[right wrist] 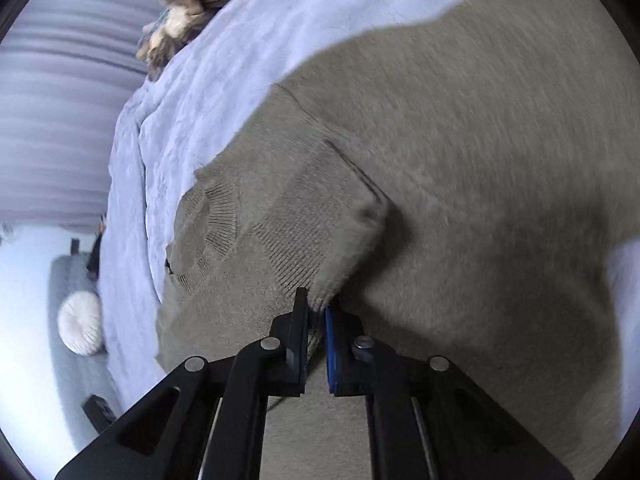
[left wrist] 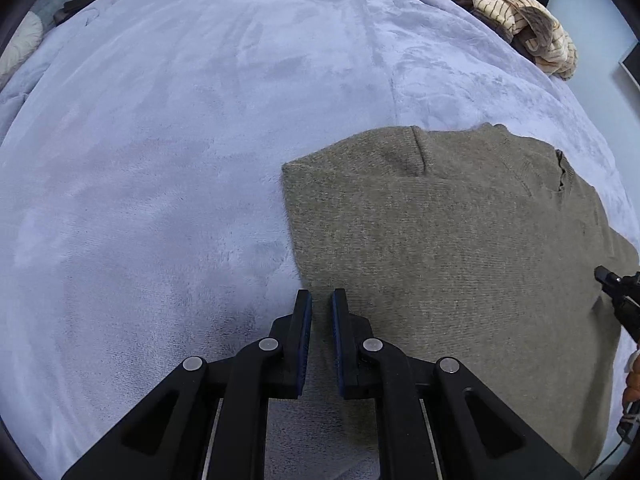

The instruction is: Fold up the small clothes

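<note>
Folding in progress: right claw (right wrist: 316, 308) pinches the olive-grey knitted sweater's (right wrist: 460, 140) sleeve cuff (right wrist: 340, 264); left claw (left wrist: 321, 300), closed, empty, waits at its nine-o'clock edge; next, lay the sleeve across.

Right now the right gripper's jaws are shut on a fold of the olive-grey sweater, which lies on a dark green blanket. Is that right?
Not quite: the blanket is pale lavender-blue, not dark green, as the right wrist view shows. The rest holds: the right gripper has its jaws shut on a fold of the olive-grey sweater.
</note>
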### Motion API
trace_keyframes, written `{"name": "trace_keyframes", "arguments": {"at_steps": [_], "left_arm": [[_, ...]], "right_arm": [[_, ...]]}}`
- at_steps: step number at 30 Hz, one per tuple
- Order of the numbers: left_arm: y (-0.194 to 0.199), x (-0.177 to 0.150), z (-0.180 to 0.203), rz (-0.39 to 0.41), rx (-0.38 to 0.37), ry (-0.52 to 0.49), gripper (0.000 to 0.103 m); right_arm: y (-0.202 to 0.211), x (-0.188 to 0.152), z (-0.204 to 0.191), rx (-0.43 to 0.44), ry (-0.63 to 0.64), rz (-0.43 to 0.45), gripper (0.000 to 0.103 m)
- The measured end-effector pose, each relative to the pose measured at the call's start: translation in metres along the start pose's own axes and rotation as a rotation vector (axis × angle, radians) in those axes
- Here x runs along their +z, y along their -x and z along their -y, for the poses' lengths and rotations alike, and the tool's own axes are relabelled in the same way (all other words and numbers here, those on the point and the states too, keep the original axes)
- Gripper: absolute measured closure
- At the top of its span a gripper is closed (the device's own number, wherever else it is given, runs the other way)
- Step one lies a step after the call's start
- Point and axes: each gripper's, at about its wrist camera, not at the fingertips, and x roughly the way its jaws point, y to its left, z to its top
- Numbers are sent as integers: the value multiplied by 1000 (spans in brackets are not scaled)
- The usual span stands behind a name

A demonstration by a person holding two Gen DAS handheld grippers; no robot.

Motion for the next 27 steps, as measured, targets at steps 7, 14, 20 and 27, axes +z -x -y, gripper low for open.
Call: {"name": "trace_keyframes", "arguments": {"at_steps": [7, 14, 20, 27], "left_arm": [[22, -3, -4, 25, 17, 54, 91], [33, -4, 33, 45, -8, -22, 91], [13, -18, 48, 39, 38, -6, 91], [23, -22, 49, 31, 61, -19, 91]], "right_arm": [[8, 1, 11, -132, 129, -16, 92], [43, -11, -1, -158, 286, 59, 88], [25, -6, 23, -235, 322, 11, 89], [35, -15, 48, -199, 259, -11, 89]]}}
